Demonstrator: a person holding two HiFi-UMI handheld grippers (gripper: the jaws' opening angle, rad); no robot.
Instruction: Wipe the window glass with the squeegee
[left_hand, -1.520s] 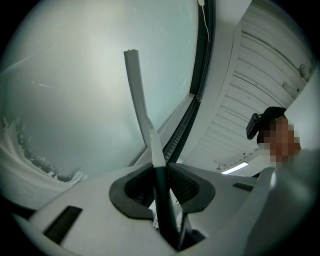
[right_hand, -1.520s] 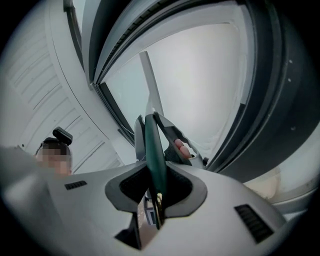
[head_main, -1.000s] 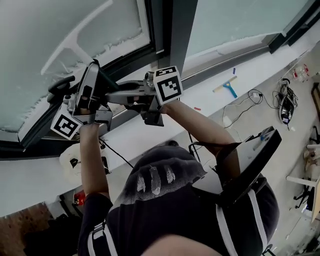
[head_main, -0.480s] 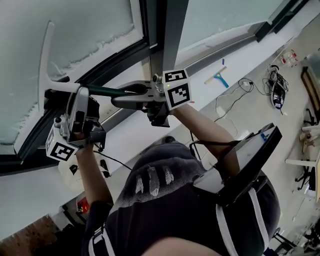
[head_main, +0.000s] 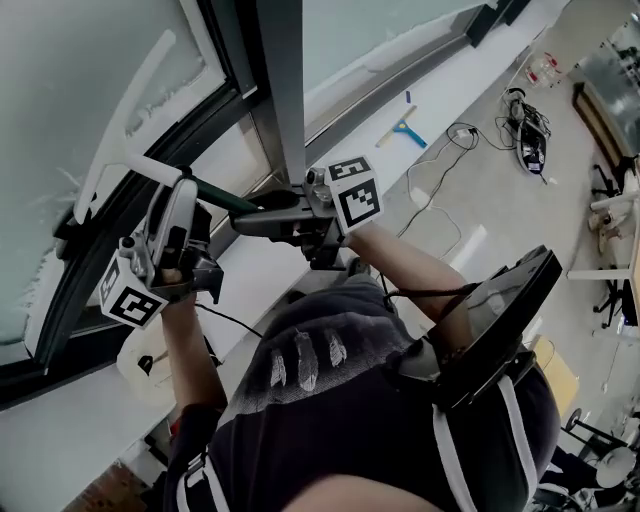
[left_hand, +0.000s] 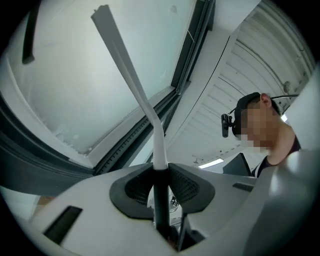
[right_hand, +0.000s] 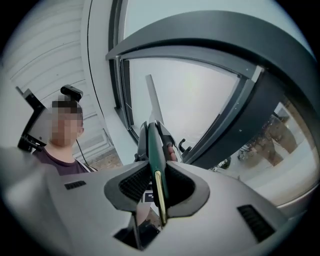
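Since a second ago the squeegee (head_main: 128, 120) has swung across the left pane. Its white blade was slanted then, stood near upright half a second ago, and now leans again with its top end nearer the frame's upright.

The window glass (head_main: 70, 110) is the biggest thing here, hazy and pale. A rough white crust, likely foam, runs along its lower edge by the dark window frame (head_main: 282, 90). The blade lies against that pane or close to it; whether they touch cannot be told.

The left gripper (head_main: 186, 190) is clamped on the squeegee's neck just below where the white part begins. The right gripper (head_main: 246, 214) is clamped on the end of the green handle, so the tool runs between the two.

My reading is that wiping is under way on this pane, with the edge residue yet to be cleared. The neighbouring pane shows a like white line at its foot, so much seems left.

A second, blue-handled squeegee (head_main: 404, 128) lies untouched on the pale ledge below the windows. No brand or words can be read. The only marks are the black-and-white square markers (head_main: 358, 200) on the gripper cubes.
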